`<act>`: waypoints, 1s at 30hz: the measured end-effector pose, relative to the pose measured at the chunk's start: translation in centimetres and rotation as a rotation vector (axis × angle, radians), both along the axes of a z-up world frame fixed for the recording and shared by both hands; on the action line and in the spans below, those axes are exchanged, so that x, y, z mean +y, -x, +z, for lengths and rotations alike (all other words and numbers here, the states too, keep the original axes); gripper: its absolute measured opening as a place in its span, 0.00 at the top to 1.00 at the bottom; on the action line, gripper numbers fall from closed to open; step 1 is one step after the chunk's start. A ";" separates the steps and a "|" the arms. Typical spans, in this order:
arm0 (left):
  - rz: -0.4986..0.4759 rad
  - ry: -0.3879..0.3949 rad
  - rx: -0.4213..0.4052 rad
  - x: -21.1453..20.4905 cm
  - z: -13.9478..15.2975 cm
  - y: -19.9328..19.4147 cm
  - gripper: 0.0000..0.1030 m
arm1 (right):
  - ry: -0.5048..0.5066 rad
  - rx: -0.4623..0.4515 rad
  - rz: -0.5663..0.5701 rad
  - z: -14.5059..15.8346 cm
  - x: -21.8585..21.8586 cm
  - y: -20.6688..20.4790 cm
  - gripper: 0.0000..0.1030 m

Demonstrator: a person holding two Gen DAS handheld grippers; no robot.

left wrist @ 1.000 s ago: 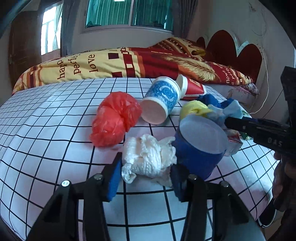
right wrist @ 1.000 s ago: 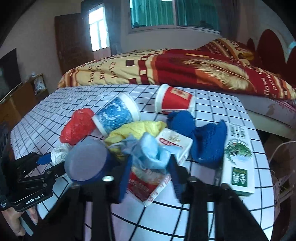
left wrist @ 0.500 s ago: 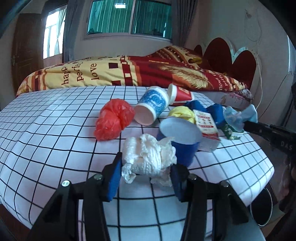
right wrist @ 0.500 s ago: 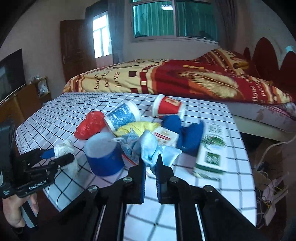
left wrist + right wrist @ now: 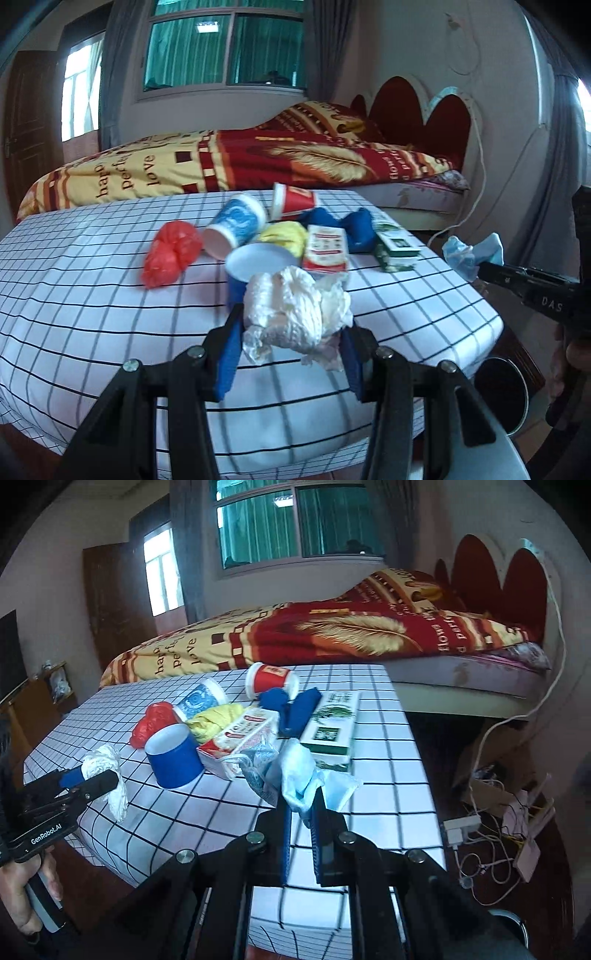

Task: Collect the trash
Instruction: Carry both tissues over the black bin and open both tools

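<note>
The left gripper clamps a crumpled white tissue above the tabletop's near edge. The right gripper, jaws nearly together, pinches a light blue mask beside the near right corner, its jaws having just been closing.

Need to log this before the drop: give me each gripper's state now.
Left gripper: closed on the white crumpled tissue wad.
Right gripper: closed on the light blue face mask.

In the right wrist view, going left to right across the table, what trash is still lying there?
Red plastic bag → blue cup → red-and-white carton → dark blue cloth → green box.
</note>
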State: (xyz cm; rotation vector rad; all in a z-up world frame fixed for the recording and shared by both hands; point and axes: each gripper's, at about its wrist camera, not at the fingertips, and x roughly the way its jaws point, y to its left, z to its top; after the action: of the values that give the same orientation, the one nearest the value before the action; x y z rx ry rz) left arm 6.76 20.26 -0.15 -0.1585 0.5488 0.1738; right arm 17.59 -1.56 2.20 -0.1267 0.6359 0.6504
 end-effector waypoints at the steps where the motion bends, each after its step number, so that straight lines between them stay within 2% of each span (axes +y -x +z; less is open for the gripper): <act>1: -0.011 0.000 -0.002 -0.6 0.0 -0.1 0.52 | -0.001 -0.001 -0.009 0.0 -0.7 0.1 0.91; 18: -0.211 -0.002 0.001 -9.8 -0.1 -3.1 0.52 | 0.015 0.017 -0.210 -0.4 -12.0 0.8 0.91; 30: -0.361 -0.013 0.024 -17.0 -0.4 -4.7 0.52 | 0.024 0.038 -0.330 -0.7 -18.5 1.6 0.90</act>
State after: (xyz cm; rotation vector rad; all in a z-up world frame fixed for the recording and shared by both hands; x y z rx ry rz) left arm 11.48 3.22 -0.59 -0.0426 0.5913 -0.1725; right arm 15.97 -20.02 1.49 -0.0302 0.6831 0.3277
